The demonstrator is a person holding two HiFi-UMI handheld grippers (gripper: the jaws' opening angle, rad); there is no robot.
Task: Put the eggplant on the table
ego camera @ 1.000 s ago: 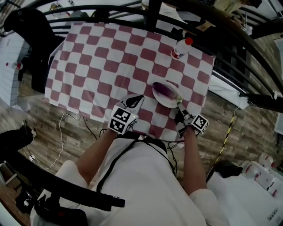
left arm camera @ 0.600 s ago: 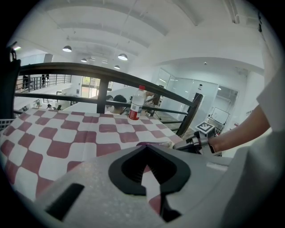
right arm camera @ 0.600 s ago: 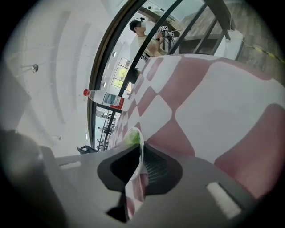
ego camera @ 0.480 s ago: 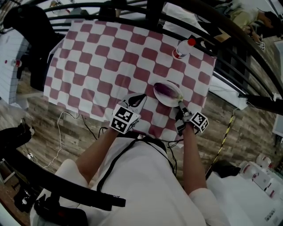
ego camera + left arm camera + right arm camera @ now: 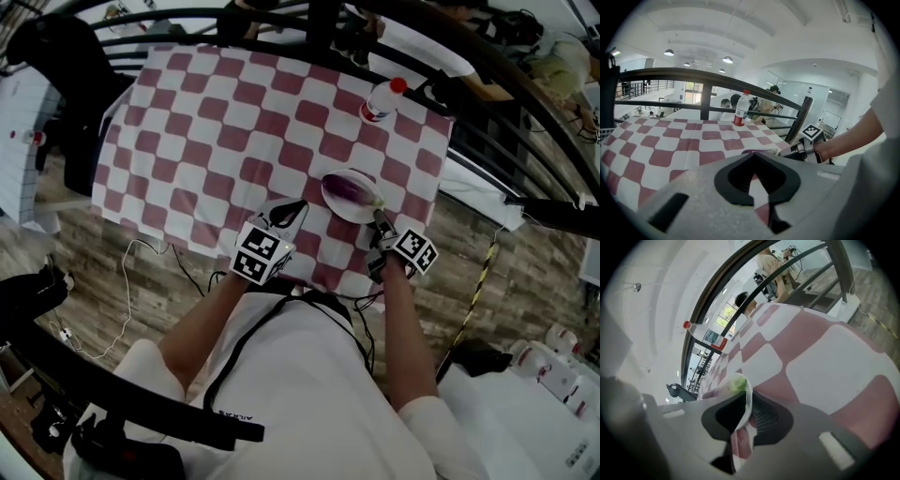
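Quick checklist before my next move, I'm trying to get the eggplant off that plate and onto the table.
1. Eggplant on the table: not ok; it lies on the white plate.
2. Right hand-held gripper clear of the plate: not ok; its jaws have just been opening, but the rim stands between them.
3. Left hand-held gripper empty: ok; shut, nothing between its jaws.
4. Bare checkered surface beside the plate: ok.
5. Bottle out of the way: ok; upright, near the far edge.
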